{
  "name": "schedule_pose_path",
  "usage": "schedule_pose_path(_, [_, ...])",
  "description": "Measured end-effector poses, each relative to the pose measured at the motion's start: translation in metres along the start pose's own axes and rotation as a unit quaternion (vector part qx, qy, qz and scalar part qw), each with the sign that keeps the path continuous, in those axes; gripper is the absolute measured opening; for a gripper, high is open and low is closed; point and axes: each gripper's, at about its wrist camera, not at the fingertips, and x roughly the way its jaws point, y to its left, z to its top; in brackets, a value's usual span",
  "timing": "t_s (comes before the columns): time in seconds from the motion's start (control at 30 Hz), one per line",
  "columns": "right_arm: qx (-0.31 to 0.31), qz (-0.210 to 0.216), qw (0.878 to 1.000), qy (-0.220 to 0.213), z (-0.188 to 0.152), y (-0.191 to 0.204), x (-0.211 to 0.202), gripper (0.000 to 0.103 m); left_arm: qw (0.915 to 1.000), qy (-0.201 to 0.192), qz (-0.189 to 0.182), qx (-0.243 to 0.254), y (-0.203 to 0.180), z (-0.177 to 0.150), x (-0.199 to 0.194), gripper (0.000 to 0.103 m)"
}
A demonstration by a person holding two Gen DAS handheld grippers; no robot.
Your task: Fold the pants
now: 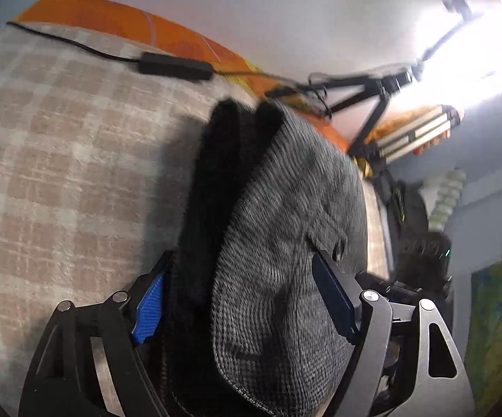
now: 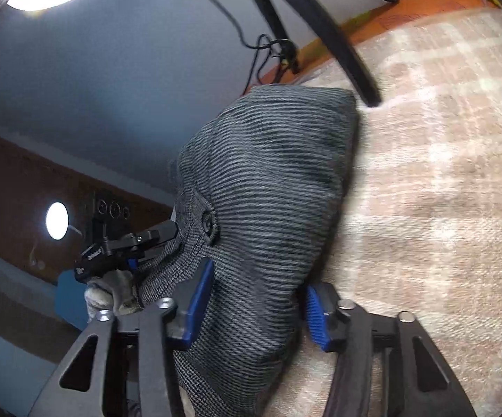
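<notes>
The pants [image 1: 285,236] are dark grey ribbed fabric with a black fuzzy lining showing on the left side. My left gripper [image 1: 240,299] is shut on a bunched part of them and holds it above the checked blanket [image 1: 59,173]. In the right wrist view the same pants [image 2: 268,187] hang in a bulky fold with a button [image 2: 209,224] showing. My right gripper [image 2: 254,307] is shut on the cloth. The left gripper [image 2: 129,246] shows at the left of that view, also gripping the cloth's edge.
A beige and brown checked blanket [image 2: 442,191] covers the bed, with an orange sheet [image 1: 118,21] at its far edge. A black power adapter and cable [image 1: 176,66] lie on the blanket. A black tripod [image 1: 372,104] stands by the wall, and its leg [image 2: 337,45] reaches over the blanket.
</notes>
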Motion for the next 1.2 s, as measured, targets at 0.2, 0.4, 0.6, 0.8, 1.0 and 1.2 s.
schedule_pose_path(0.2, [0.001, -0.004, 1.0, -0.009, -0.004, 0.006, 0.003, 0.044, 0.9997, -0.012, 0.012, 0.02, -0.02, 0.002, 0.016, 0.08])
schedule_pose_path(0.4, [-0.005, -0.006, 1.0, -0.008, -0.002, 0.017, 0.015, 0.043, 0.9995, -0.006, 0.019, 0.024, -0.019, 0.002, 0.018, 0.062])
schedule_pose_path(0.6, [-0.004, -0.009, 1.0, -0.018, -0.004, 0.021, 0.019, 0.046, 0.9984, -0.043, 0.033, 0.016, -0.022, 0.004, 0.022, 0.073])
schedule_pose_path(0.8, [-0.023, -0.037, 0.999, -0.027, -0.011, 0.036, 0.026, 0.022, 0.9977, -0.06, 0.032, -0.005, -0.023, 0.003, 0.026, 0.032])
schedule_pose_path(1.0, [-0.125, -0.099, 0.986, -0.05, -0.022, 0.086, 0.018, 0.012, 0.994, -0.077, 0.06, 0.05, -0.047, -0.004, 0.017, 0.025])
schedule_pose_path(1.2, [-0.19, -0.136, 0.97, -0.07, -0.038, 0.129, 0.005, 0.011, 0.9935, -0.085, 0.042, 0.063, -0.055, -0.011, 0.005, 0.025])
